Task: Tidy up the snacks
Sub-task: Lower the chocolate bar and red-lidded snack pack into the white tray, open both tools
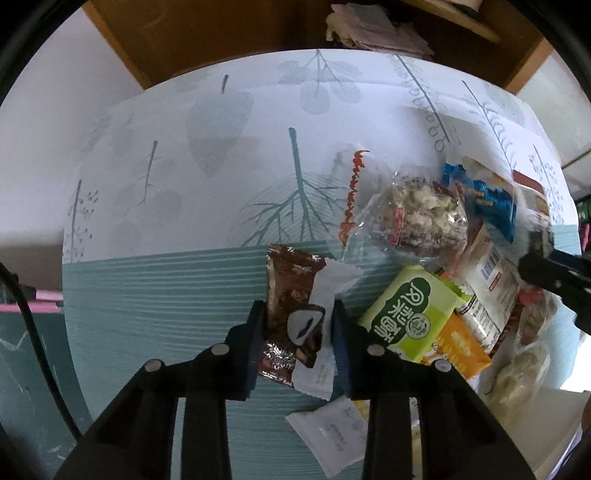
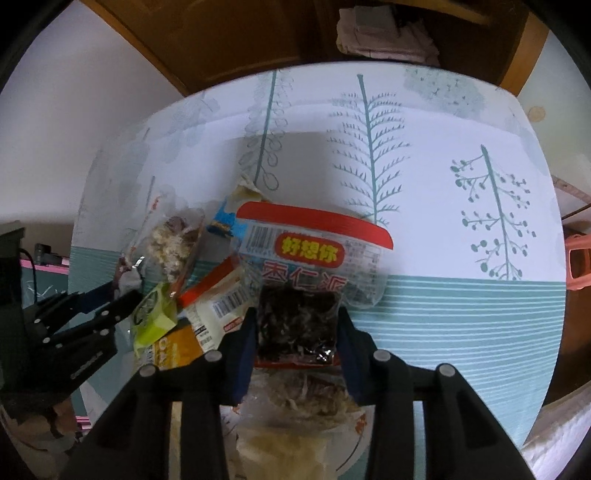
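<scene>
While both grippers point down at the snack pile, notes run near to far.

Left gripper (image 1: 298, 325): jaws narrow, pressed on the brown pack (image 1: 291, 295) from both sides; pack lies on the striped cloth (image 1: 155, 295), set apart from the heap on its right.
Right gripper (image 2: 297, 325): jaws narrow, clamped on the sides of the clear pack (image 2: 314, 258) with red top band and dark filling; it rests on top of the heap.
Handling, brown pack: judged light; thin film, soft and crinkly, likely slippery; contents probably crumble if squeezed; hold across the padded middle, not the flat sealed ends.
Handling, clear pack: judged light; glossy film; filling looks soft and sticky; grip low on the filled part, as now; the loose top may flop.
Nearby items: white sachet (image 1: 332, 435) just under the left gripper; green pack (image 1: 410, 314) just beside the brown pack, overlapping an orange pack (image 1: 461, 347); puffed-snack bag (image 1: 421, 214) and blue pack (image 1: 484, 192) further off.
Open room: left half of cloth bare in left view; right side bare in right view; good set-down space both ways.
Edges: table rim curves round the far side, well apart from the snacks; wooden furniture (image 2: 236, 33) beyond.
</scene>
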`<state>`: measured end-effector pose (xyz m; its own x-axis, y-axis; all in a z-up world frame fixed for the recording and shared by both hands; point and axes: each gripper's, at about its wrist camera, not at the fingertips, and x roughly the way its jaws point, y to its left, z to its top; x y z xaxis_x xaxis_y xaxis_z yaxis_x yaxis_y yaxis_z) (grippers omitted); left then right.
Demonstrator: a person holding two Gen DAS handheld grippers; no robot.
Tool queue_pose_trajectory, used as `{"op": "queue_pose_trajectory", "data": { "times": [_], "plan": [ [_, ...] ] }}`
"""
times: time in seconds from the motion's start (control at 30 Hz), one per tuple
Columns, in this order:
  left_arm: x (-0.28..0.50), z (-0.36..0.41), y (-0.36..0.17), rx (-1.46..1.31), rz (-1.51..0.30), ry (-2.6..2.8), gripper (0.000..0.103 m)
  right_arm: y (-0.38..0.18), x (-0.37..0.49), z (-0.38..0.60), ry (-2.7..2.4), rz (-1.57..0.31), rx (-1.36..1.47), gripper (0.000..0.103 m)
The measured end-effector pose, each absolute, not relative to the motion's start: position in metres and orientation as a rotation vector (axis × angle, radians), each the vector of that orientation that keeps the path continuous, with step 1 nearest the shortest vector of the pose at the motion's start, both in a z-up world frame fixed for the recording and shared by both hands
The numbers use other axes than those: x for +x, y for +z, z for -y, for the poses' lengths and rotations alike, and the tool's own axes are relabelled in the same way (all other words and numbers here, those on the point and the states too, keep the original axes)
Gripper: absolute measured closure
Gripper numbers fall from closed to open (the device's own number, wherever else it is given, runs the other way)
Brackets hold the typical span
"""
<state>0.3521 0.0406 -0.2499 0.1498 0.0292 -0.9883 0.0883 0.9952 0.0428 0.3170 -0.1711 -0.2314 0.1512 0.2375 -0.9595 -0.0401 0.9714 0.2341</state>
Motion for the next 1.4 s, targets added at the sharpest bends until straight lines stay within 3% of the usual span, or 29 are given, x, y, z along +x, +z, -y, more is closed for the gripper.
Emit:
{"op": "queue_pose_trajectory", "data": {
  "times": [0.4, 0.7, 1.03, 1.4],
  "plan": [
    [0.291, -0.026, -0.146, 0.148, -1.247, -0.069, 0.072, -0.152, 0.265, 0.193, 0.251, -1.260, 0.280, 0.063],
    [0.174, -0.006, -0.067, 0.178, -1.159, -0.186, 0.072, -0.087, 0.174, 0.185, 0.306, -1.142, 0.262, 0.063],
    [0.088, 0.006, -0.053, 0.190, -1.158, -0.210, 0.072, -0.071, 0.067, 0.169, 0.316, -1.116, 0.184, 0.063],
    [0.053, 0.014, -0.083, 0.220, -1.231, -0.231, 0.071, -0.095, 0.005, 0.169, 0.264, -1.197, 0.165, 0.062]
  ]
}}
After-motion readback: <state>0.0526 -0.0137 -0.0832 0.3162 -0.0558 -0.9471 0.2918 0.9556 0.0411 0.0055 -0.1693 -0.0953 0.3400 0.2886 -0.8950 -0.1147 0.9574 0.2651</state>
